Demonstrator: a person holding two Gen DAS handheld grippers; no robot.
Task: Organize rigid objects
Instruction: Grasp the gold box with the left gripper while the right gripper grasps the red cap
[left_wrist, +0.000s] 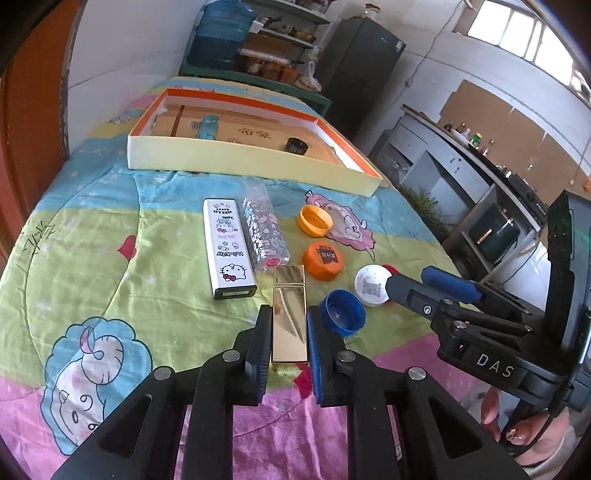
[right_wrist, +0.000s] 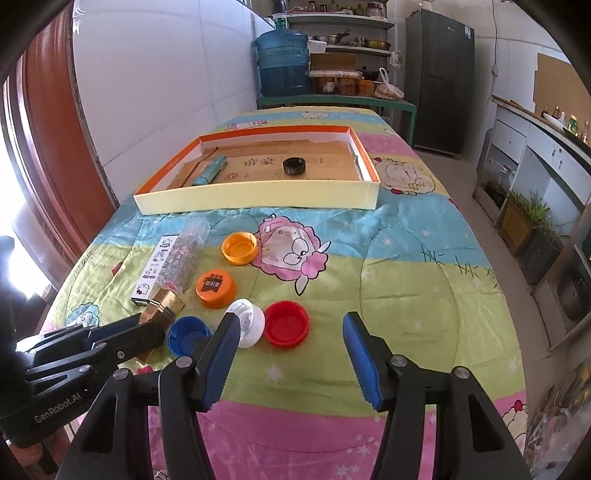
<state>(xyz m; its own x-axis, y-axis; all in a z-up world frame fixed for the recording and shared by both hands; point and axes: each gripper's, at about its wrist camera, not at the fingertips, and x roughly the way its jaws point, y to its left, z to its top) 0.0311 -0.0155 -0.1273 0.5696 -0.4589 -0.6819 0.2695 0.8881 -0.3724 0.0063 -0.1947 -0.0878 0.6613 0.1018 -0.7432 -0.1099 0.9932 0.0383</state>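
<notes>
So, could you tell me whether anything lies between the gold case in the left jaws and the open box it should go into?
Yes. The left gripper is shut on the gold case. Straight ahead of it lie the Hello Kitty tin and the floral case, between it and the open box; lifted, it would pass over them.

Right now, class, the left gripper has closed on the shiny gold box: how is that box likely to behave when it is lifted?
The gold box looks stiff: its flat faces show no denting between the left gripper's fingers. Its mirror-smooth finish suggests it may slip, though the ribbed pads should help. Held near one end, it might tilt downward at the far end.
</notes>
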